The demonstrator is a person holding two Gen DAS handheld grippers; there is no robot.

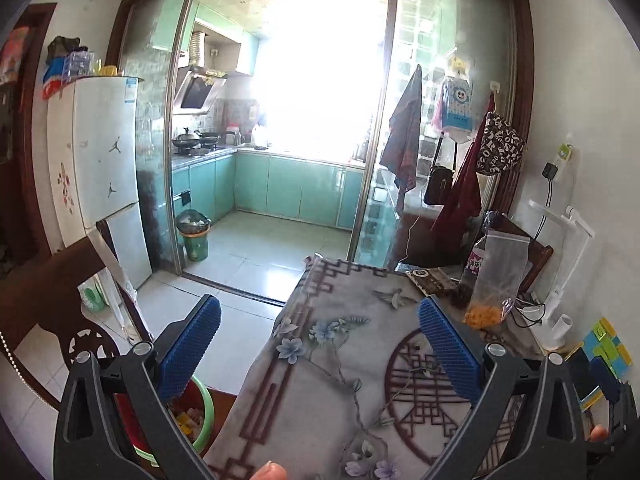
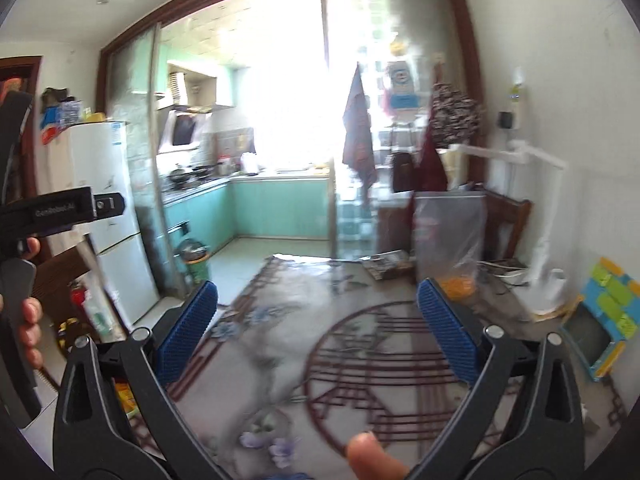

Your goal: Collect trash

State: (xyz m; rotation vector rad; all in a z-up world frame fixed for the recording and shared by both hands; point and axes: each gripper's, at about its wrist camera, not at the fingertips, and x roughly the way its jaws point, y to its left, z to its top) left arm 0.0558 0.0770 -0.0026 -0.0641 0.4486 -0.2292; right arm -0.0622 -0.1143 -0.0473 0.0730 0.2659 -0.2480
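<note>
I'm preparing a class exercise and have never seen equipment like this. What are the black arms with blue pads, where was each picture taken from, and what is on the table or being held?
No robot: a person holds hand tongs, each with a camera looking along its blue pads. One picture is from the left tongs, the other from the right tongs. Both stand open and hold nothing. On the patterned tablecloth lie a clear bag of orange bits and a white lamp. A bin sits beside the table.

grey tablecloth [image 1: 352, 360] with maroon lattice and pale blue flowers; blue ribbed pads [image 1: 192, 352]; teal cabinets [image 1: 280, 188]; white fridge [image 1: 104, 152]; green bin [image 1: 195, 236]; orange bits in a clear bag [image 1: 494, 280].
</note>
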